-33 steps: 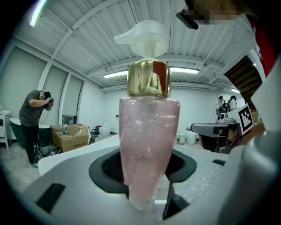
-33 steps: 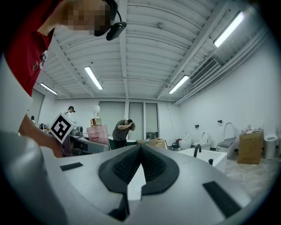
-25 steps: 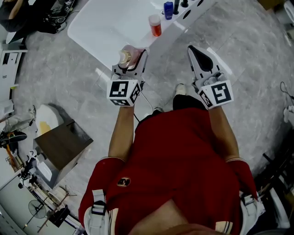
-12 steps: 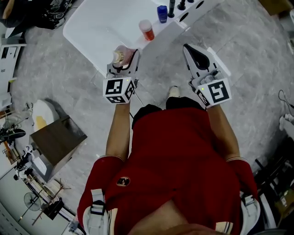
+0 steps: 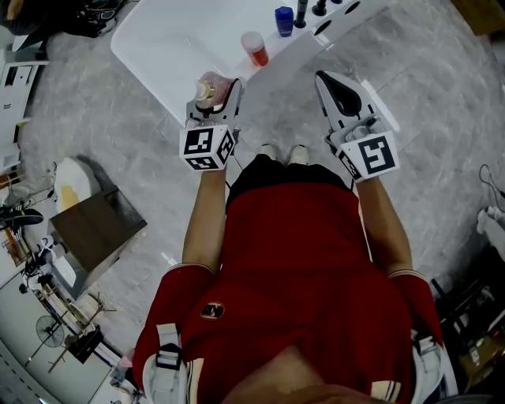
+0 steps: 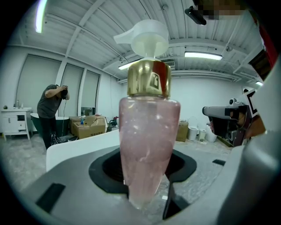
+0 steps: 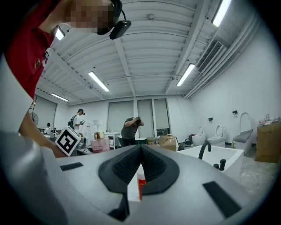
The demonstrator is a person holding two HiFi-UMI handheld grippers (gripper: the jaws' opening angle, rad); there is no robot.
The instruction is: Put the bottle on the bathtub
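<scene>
A pink pump bottle (image 5: 207, 88) with a gold collar and white pump stands upright in my left gripper (image 5: 213, 93), which is shut on it just short of the white bathtub's (image 5: 181, 47) near rim. In the left gripper view the pink bottle (image 6: 147, 145) fills the middle, and the left gripper (image 6: 145, 169) clamps its lower body. My right gripper (image 5: 325, 77) hangs over the grey floor to the right of the tub, shut and empty. In the right gripper view the right gripper (image 7: 140, 147) has its jaw tips touching.
On the tub's rim stand a red-orange bottle (image 5: 255, 49), a blue bottle (image 5: 284, 20) and a black faucet (image 5: 302, 9). A brown cabinet (image 5: 95, 233) sits on the floor at left. People (image 7: 131, 129) and cardboard boxes (image 6: 88, 127) are further off in the room.
Both grippers have come a little closer to the bathtub, the left still holding the pink bottle. The person's feet now stand side by side.
</scene>
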